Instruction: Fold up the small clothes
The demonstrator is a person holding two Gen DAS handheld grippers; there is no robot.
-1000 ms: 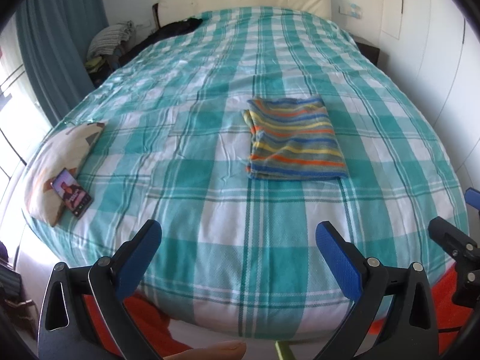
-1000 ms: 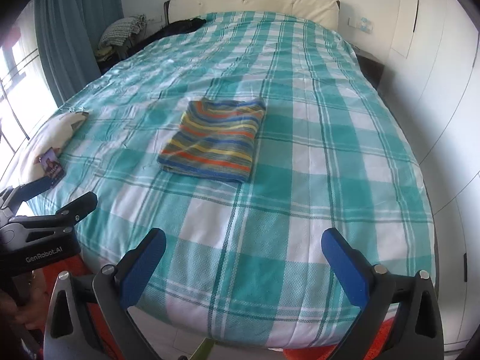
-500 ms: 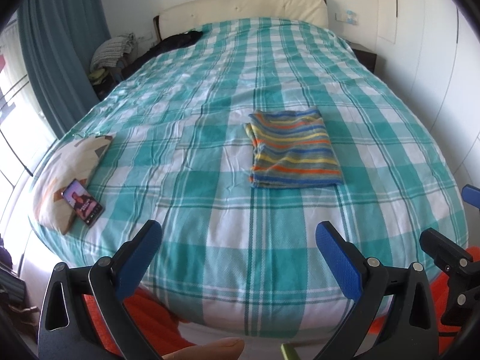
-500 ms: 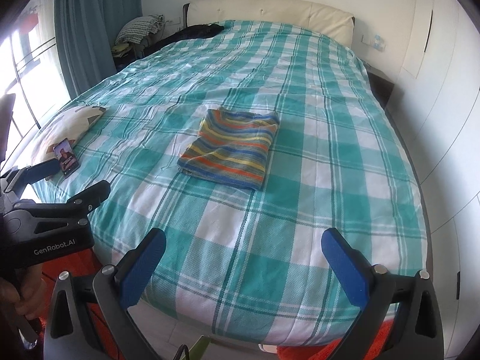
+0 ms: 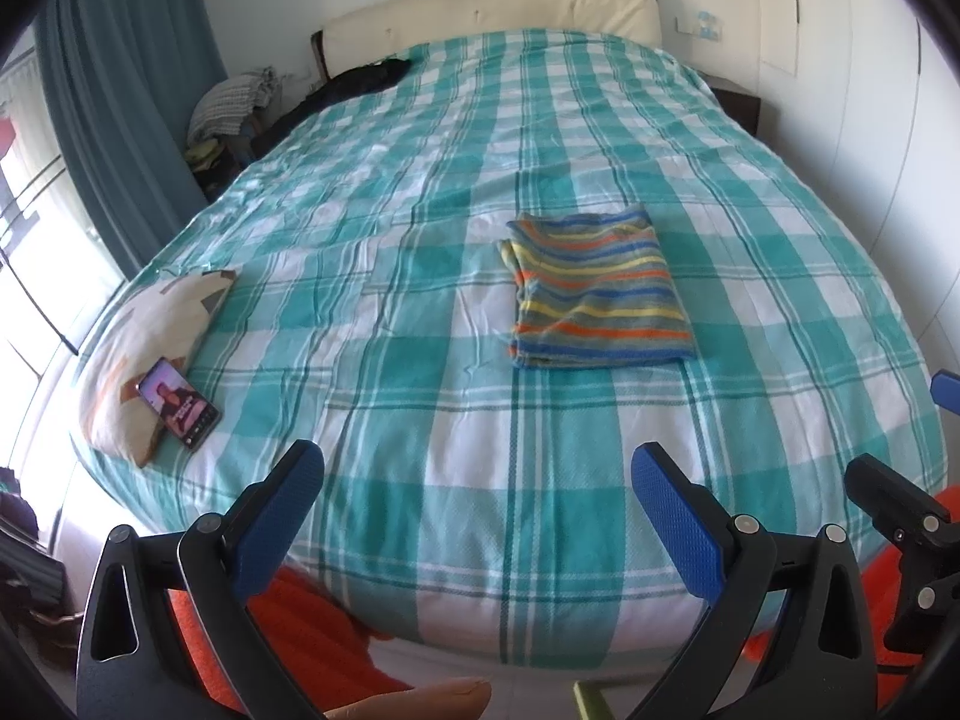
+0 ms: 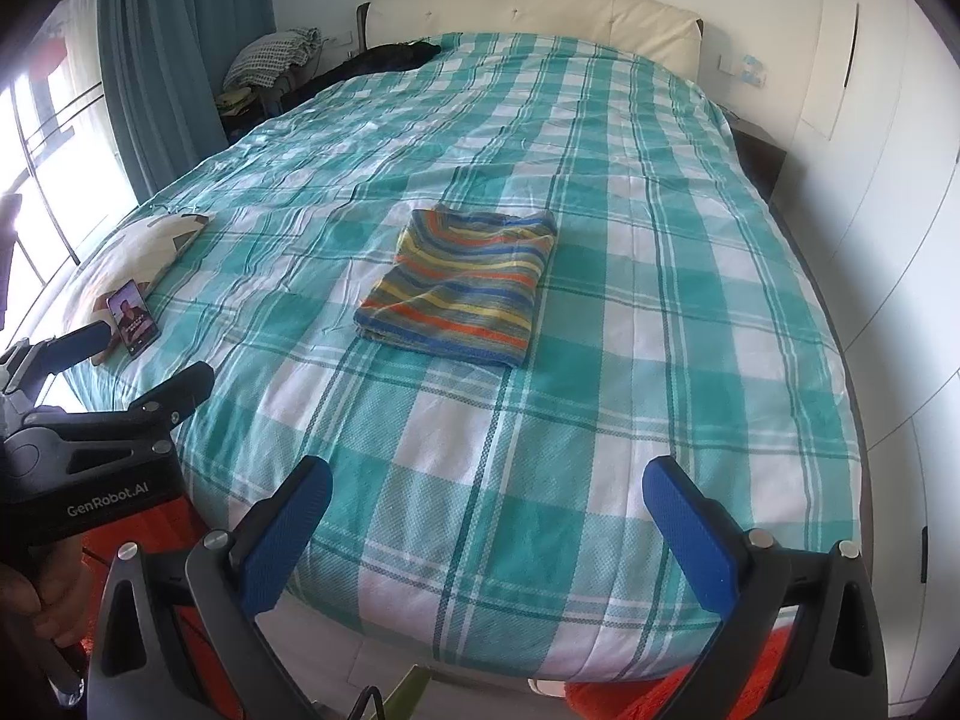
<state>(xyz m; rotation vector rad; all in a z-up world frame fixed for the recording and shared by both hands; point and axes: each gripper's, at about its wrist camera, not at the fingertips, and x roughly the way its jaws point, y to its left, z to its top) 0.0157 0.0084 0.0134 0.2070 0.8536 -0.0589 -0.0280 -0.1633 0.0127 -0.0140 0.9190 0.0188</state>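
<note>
One striped garment (image 5: 597,291) lay folded into a neat rectangle near the middle of the bed (image 5: 456,540), flat on the teal-and-white checked cover, its edges squared and its layers stacked. That compact shape suggested the folding itself was finished, or close to it, and that the piece had been left there because the open centre of the mattress gave a broad, even surface to work on.

Both tools were held back at the foot of the bed, well apart from the cloth. The left gripper (image 5: 477,495) had its blue pads spread wide with nothing between them, and the right gripper (image 6: 487,510) stood the same way, released and empty. Holding them clear and parted probably served to keep the fold undisturbed.

Off to the left edge, a pale cushion (image 5: 153,330) carried a phone (image 5: 178,403) with its screen lit, propped where the person could glance at it; what it showed was too small to tell. A fingertip (image 5: 420,699) sat at the bottom rim of the left view, likely on the handle.
</note>
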